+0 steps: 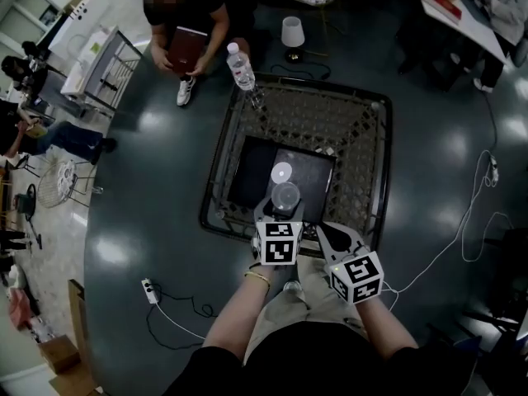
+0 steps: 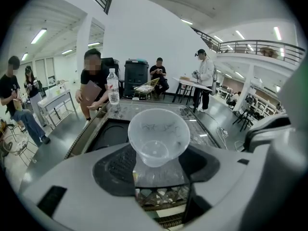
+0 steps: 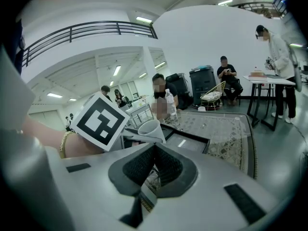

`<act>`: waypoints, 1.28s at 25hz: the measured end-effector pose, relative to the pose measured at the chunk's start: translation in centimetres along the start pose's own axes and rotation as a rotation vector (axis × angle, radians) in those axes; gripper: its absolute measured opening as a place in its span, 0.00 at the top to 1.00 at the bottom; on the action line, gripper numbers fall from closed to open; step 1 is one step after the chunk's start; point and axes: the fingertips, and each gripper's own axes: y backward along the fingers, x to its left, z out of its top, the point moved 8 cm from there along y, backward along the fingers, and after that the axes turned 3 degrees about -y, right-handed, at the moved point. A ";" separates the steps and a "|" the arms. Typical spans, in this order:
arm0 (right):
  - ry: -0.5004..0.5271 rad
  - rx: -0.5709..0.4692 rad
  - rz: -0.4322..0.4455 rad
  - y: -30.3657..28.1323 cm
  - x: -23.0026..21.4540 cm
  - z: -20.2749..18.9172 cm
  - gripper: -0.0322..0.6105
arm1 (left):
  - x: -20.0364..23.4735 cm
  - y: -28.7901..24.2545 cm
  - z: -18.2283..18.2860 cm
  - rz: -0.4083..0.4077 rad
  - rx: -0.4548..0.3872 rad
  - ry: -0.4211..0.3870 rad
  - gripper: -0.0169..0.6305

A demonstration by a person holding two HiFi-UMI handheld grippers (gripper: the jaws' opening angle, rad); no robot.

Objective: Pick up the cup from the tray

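A clear plastic cup (image 1: 285,196) sits between the jaws of my left gripper (image 1: 285,210), over the near part of the black tray (image 1: 247,167). In the left gripper view the cup (image 2: 158,136) tips its mouth toward the camera, and the left gripper (image 2: 157,171) has its pads pressed on the cup's sides. A white round thing (image 1: 282,172) lies on the tray just behind the cup. My right gripper (image 1: 324,232) is to the right of the left one, near the table's front edge. Its pads meet in the right gripper view (image 3: 154,150) with nothing between them.
The tray lies on a square table with a woven-pattern top (image 1: 346,130). A water bottle (image 1: 242,68) stands at the table's far left corner. A seated person holding a book (image 1: 186,48) is beyond it. A power strip (image 1: 149,290) and cables lie on the floor.
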 end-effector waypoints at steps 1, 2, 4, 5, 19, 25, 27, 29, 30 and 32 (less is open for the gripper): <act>0.002 -0.003 -0.001 0.2 0.3 -0.2 0.93 | -0.1 0.8 -0.3 -0.002 -0.003 -0.001 0.54; 0.004 -0.007 -0.002 0.4 0.6 -0.3 0.93 | -0.2 1.6 -0.6 -0.005 -0.008 -0.002 0.54; 0.009 -0.014 -0.004 0.9 1.2 -0.6 0.93 | -0.5 3.1 -1.2 -0.014 -0.017 0.004 0.54; 0.011 -0.018 -0.005 1.2 1.5 -0.7 0.93 | -0.7 3.9 -1.5 -0.019 -0.021 0.010 0.54; 0.053 -0.032 0.004 4.0 5.7 -2.9 0.93 | -2.4 12.6 -4.9 -0.059 -0.096 0.048 0.54; 0.058 -0.046 -0.011 5.2 6.9 -3.7 0.93 | -2.3 15.6 -5.8 -0.058 -0.121 0.070 0.54; 0.061 -0.050 -0.014 5.5 7.3 -4.1 0.93 | -2.0 16.4 -6.0 -0.054 -0.127 0.081 0.54; 0.068 -0.051 -0.015 5.8 7.7 -4.4 0.93 | -1.8 16.8 -6.2 -0.050 -0.136 0.088 0.54; 0.072 -0.052 -0.015 5.9 7.9 -4.5 0.93 | -1.7 17.0 -6.3 -0.048 -0.139 0.090 0.54; 0.080 -0.053 -0.017 6.2 8.1 -4.6 0.93 | -1.7 17.2 -6.6 -0.048 -0.142 0.094 0.54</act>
